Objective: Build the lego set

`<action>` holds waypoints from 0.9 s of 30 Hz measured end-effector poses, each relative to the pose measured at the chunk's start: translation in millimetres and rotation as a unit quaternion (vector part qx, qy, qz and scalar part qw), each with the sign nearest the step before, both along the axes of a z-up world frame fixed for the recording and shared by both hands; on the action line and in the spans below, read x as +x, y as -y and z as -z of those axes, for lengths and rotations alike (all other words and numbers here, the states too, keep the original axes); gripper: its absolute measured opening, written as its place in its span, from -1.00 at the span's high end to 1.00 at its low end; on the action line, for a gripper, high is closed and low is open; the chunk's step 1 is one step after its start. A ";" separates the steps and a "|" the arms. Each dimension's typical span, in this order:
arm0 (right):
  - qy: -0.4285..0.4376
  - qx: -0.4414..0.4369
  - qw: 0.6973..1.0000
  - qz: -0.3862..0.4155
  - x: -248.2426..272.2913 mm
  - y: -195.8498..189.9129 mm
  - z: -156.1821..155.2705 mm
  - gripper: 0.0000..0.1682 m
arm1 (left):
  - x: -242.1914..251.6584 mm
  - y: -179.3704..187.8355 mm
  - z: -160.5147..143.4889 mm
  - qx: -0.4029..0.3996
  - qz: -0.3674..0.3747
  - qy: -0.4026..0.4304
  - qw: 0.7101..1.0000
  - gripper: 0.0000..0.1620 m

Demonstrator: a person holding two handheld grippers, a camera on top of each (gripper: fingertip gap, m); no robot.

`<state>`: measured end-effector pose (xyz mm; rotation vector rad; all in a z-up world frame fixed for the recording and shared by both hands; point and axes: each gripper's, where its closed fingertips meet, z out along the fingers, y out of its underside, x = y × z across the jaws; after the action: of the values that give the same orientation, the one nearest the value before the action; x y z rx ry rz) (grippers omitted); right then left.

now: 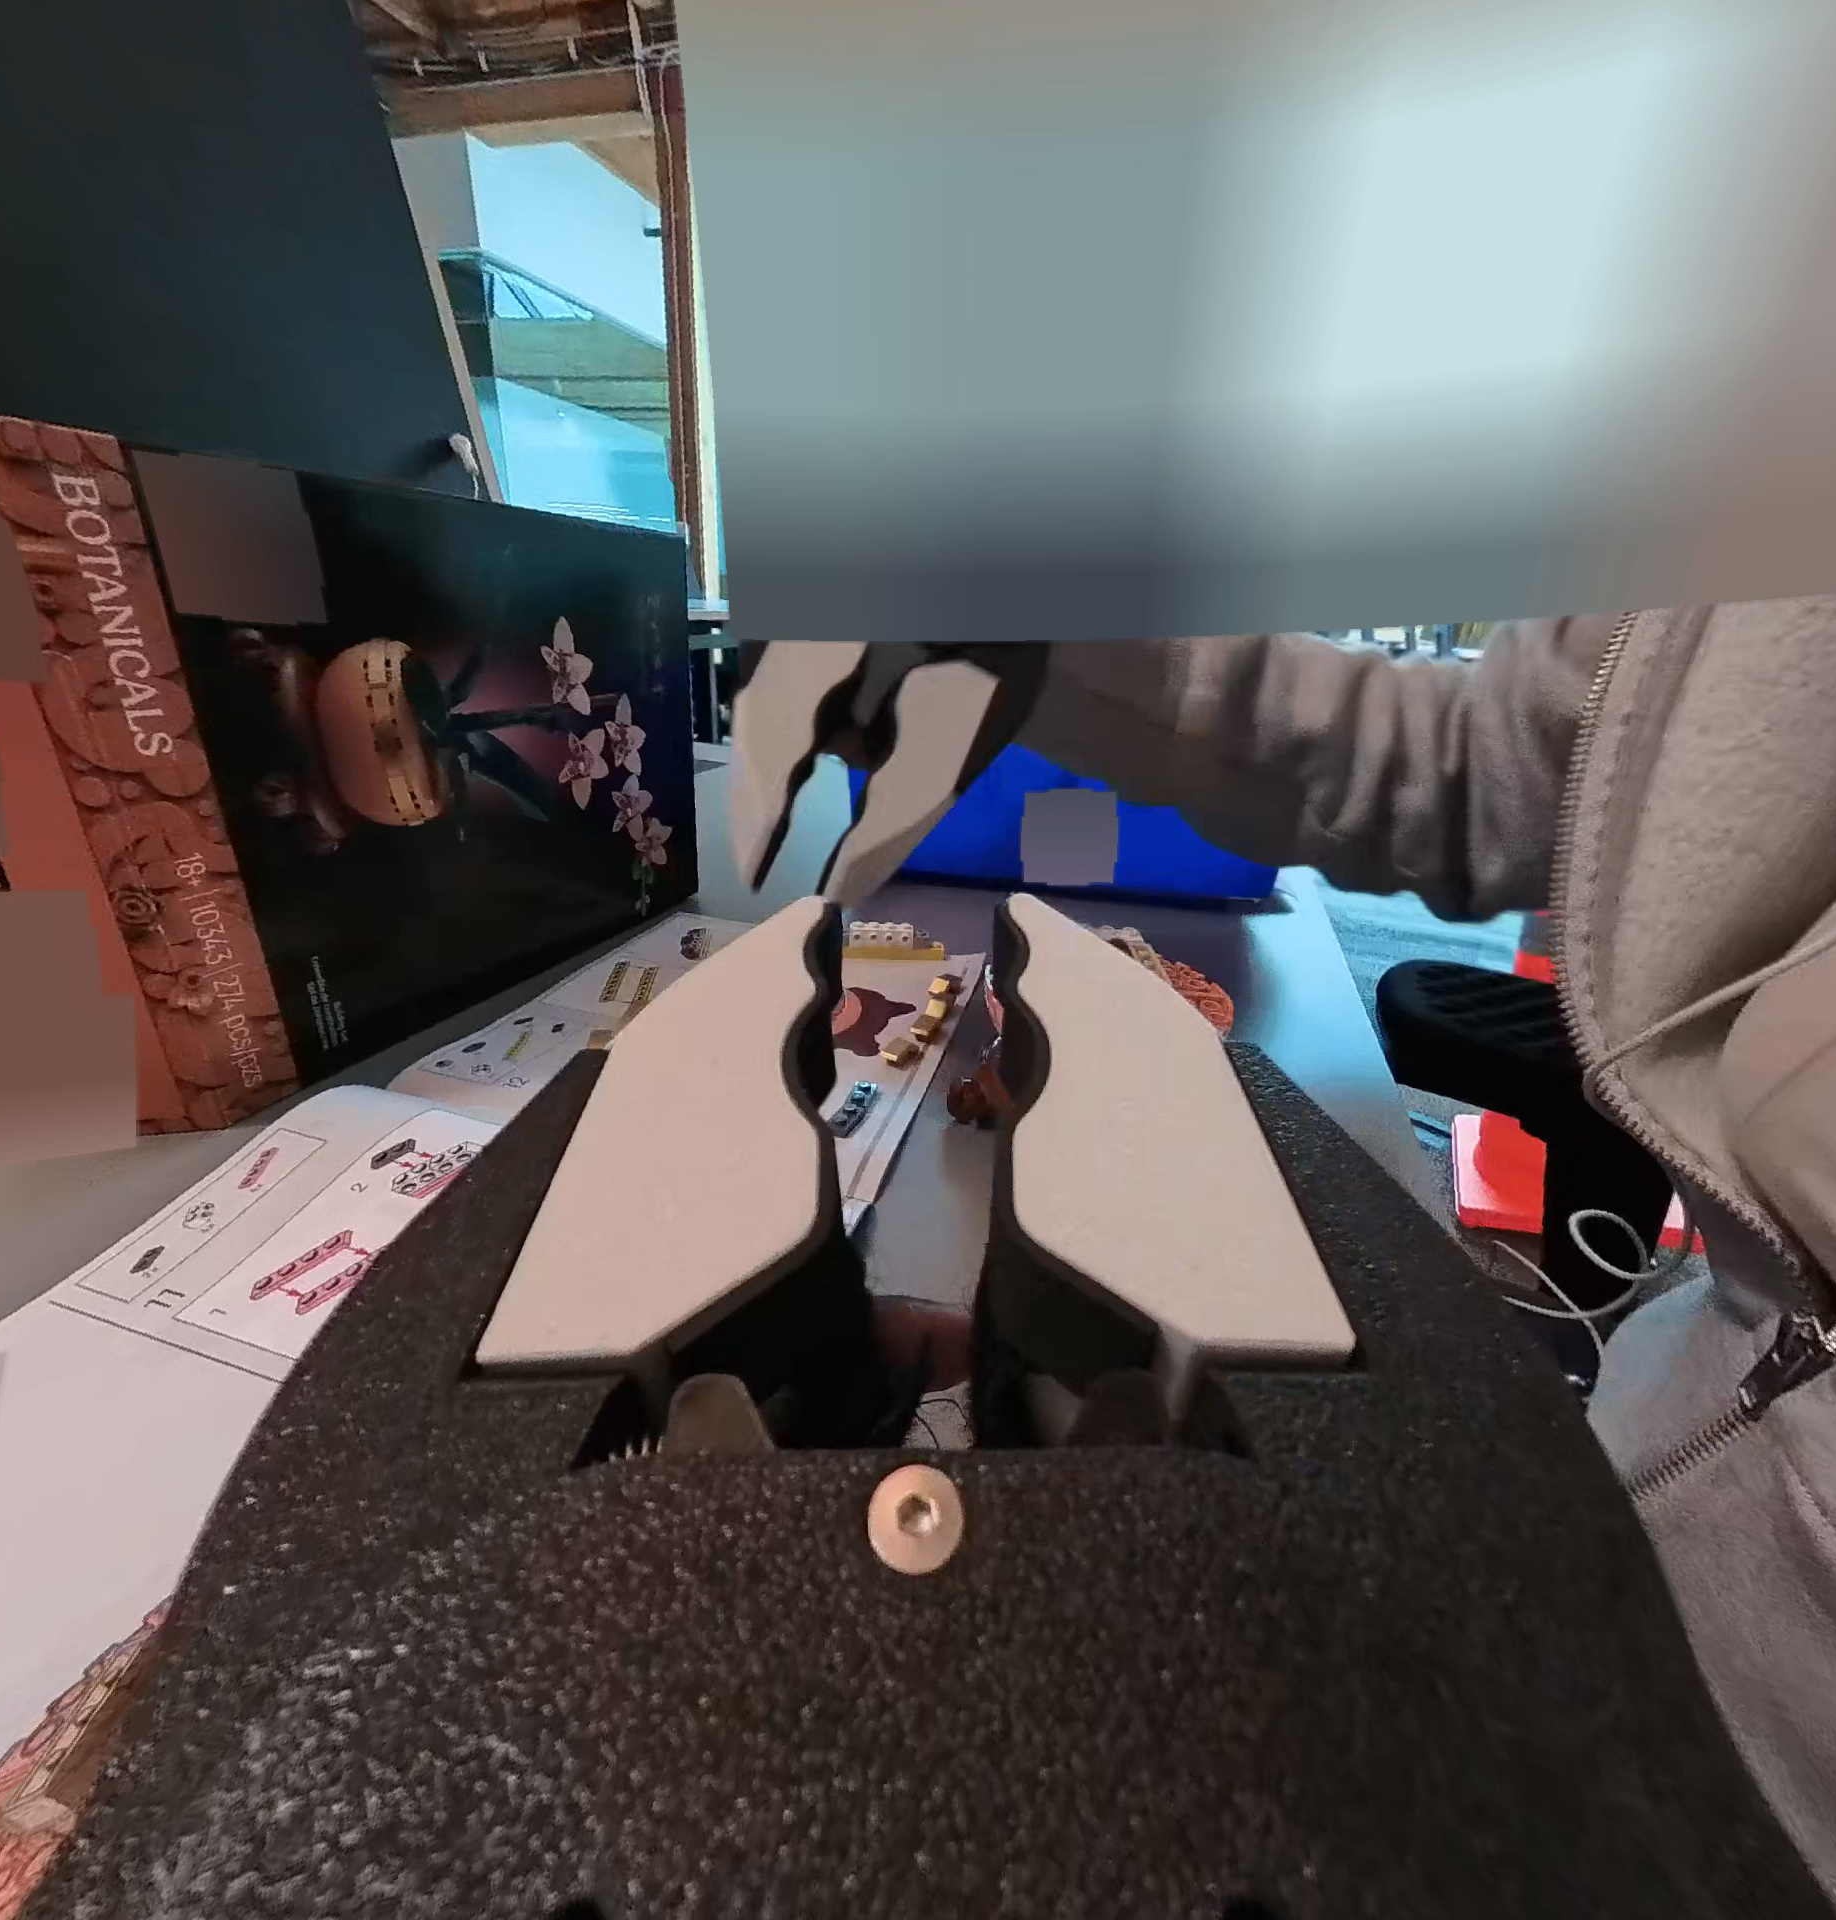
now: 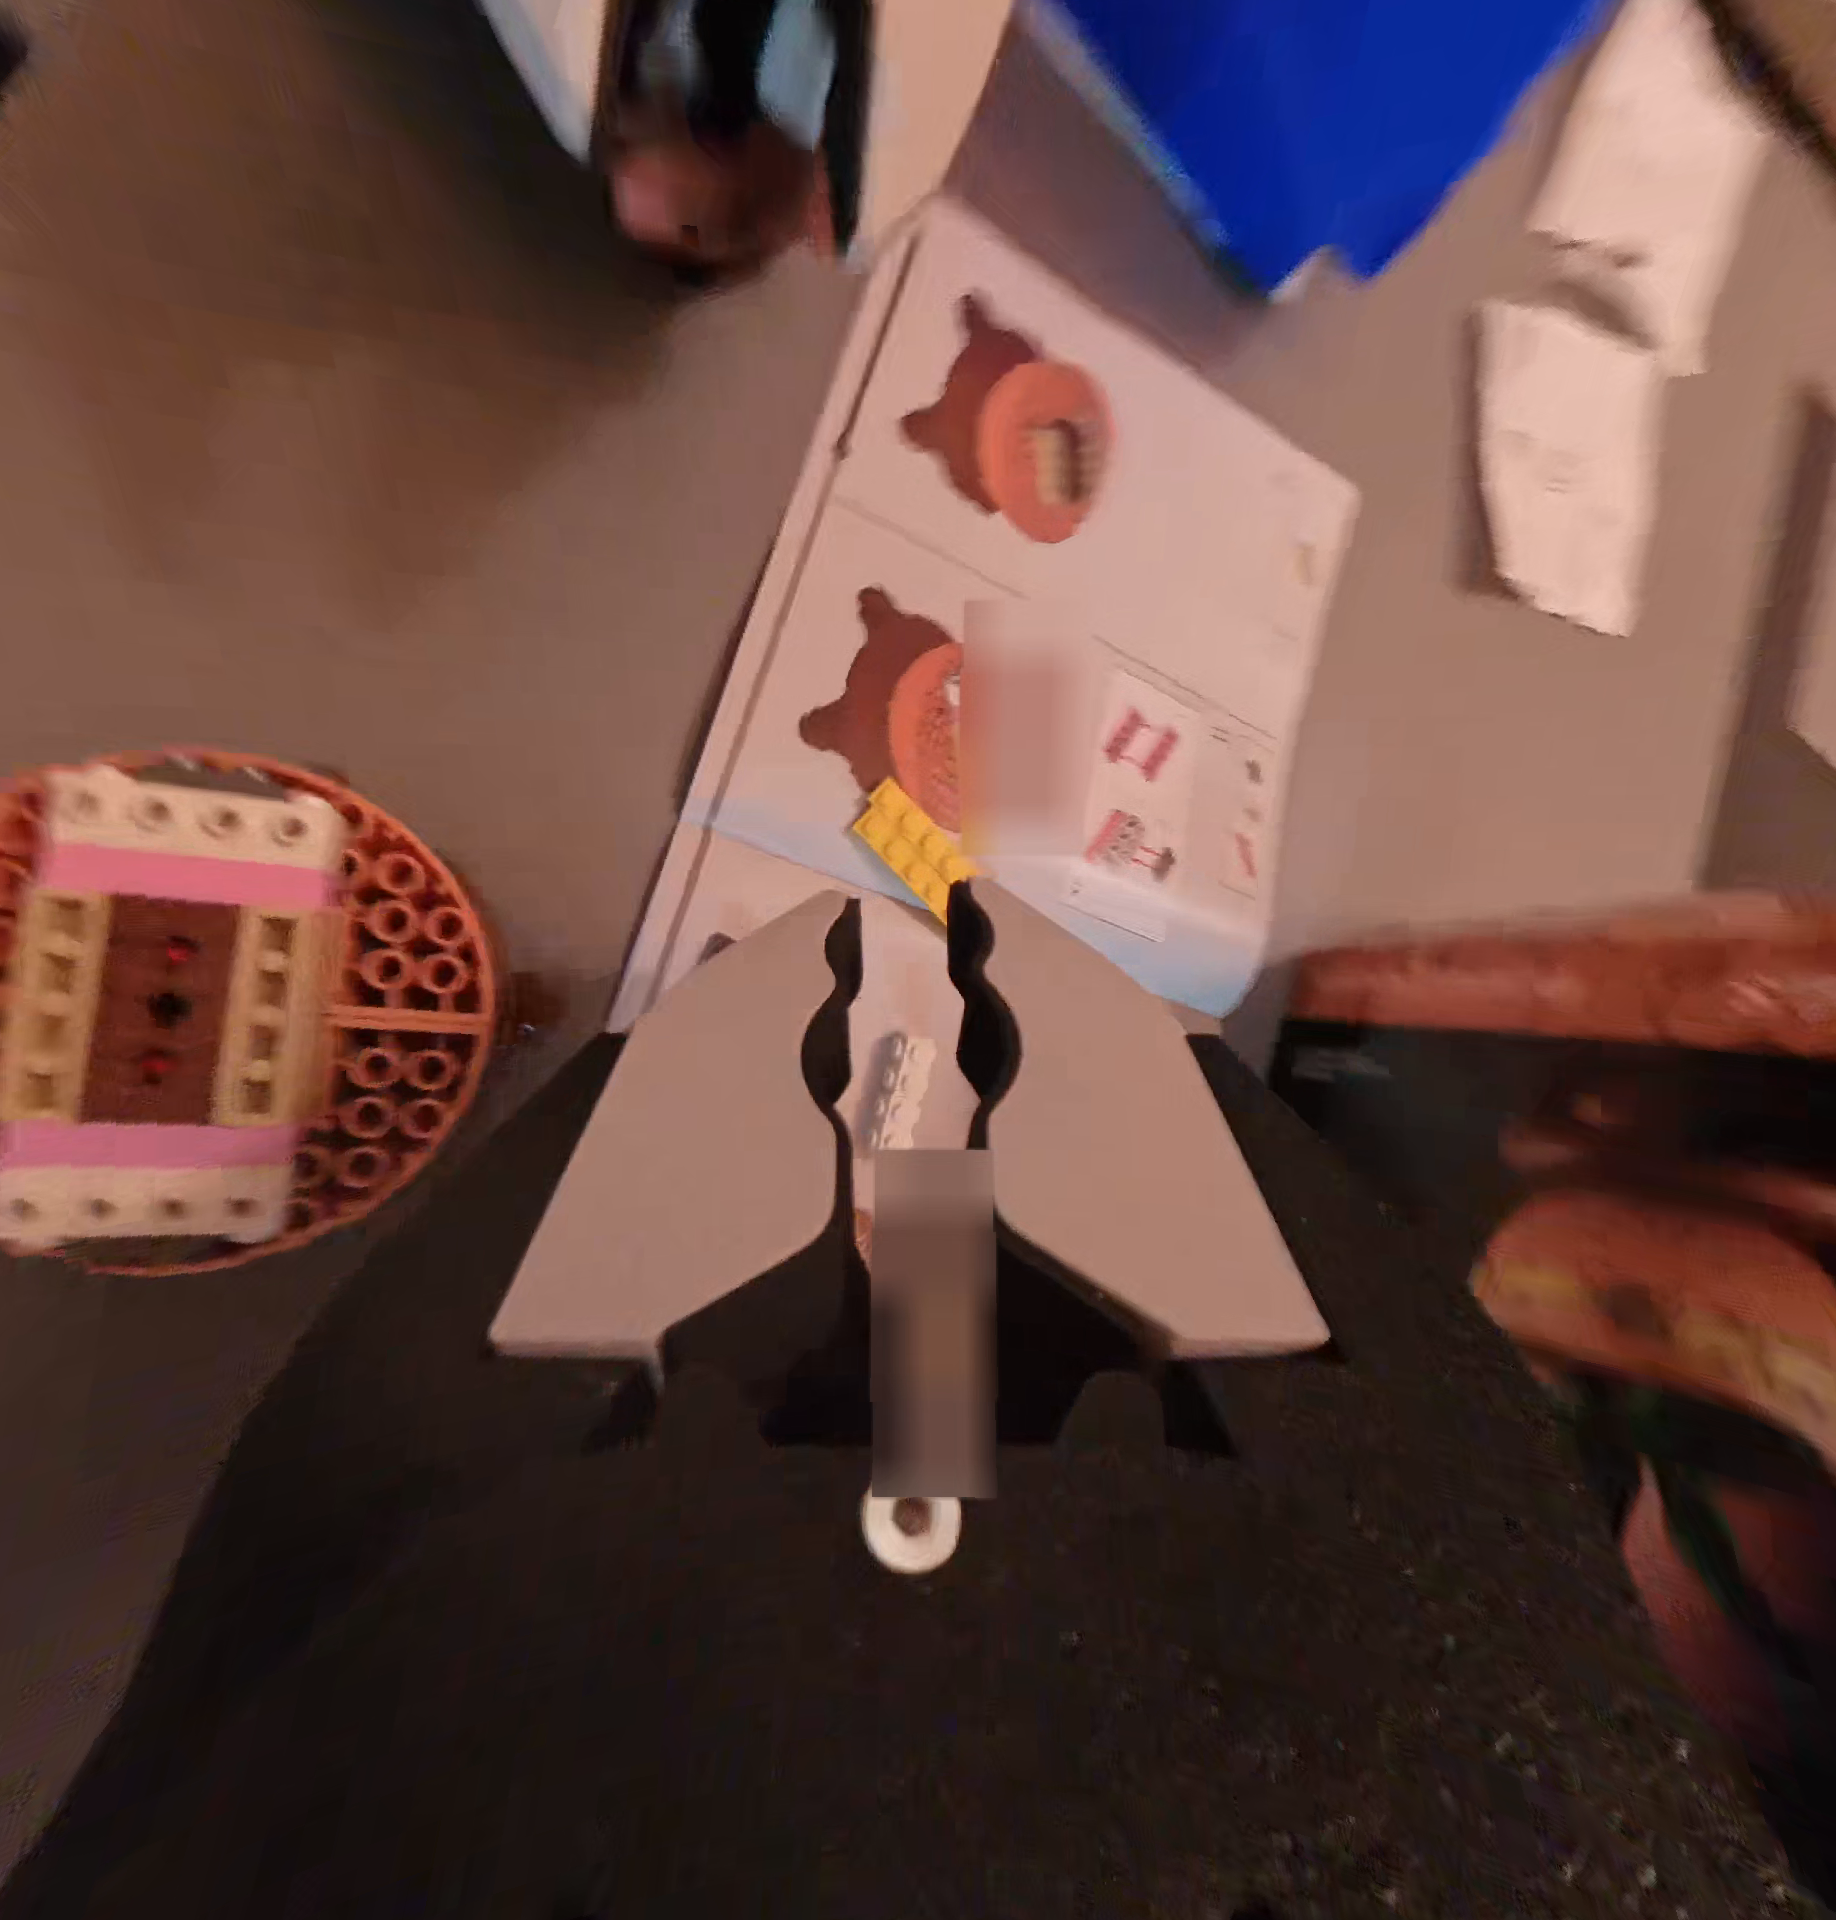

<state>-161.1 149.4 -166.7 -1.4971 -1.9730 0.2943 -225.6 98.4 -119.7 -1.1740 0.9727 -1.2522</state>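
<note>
The left gripper (image 1: pixel 912 914) is hovering low over the table (image 1: pixel 1298 966), its jaws standing apart with nothing between them. Beyond its tips, small tan bricks (image 1: pixel 924 1023) and a grey plate (image 1: pixel 854 1103) are lying on the booklet (image 1: pixel 270 1205), and the box (image 1: pixel 415 769) is standing upright to the left.

The right gripper (image 2: pixel 901 902) is hanging above the booklet (image 2: pixel 1153 582), jaws narrowly parted and gripping nothing. A yellow plate (image 2: pixel 914 847) is lying just past its tips, and a white brick (image 2: pixel 898 1081), blurred, seems to be lying below the gap. The round build (image 2: pixel 176 1013) is sitting on the table (image 2: pixel 270 468), well to the left.
</note>
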 end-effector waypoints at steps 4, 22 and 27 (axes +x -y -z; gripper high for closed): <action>0.091 -0.027 0.994 -0.062 -5.7 -19.7 37.9 0.81 | -4.1 -1.9 -2.8 -0.006 -0.004 0.016 1.000 0.67; 0.142 -0.003 0.982 -0.121 -15.9 -24.2 52.5 0.83 | -13.3 -12.2 -2.3 -0.014 -0.038 0.014 0.999 0.68; 0.127 -0.010 0.985 -0.118 -18.0 -45.5 41.0 0.86 | -14.5 -13.1 -1.5 -0.016 -0.039 0.008 0.999 0.68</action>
<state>-179.2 194.9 -207.7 -1.3685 -2.3625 0.2308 -240.1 111.5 -118.2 -1.2121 0.8902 -1.2177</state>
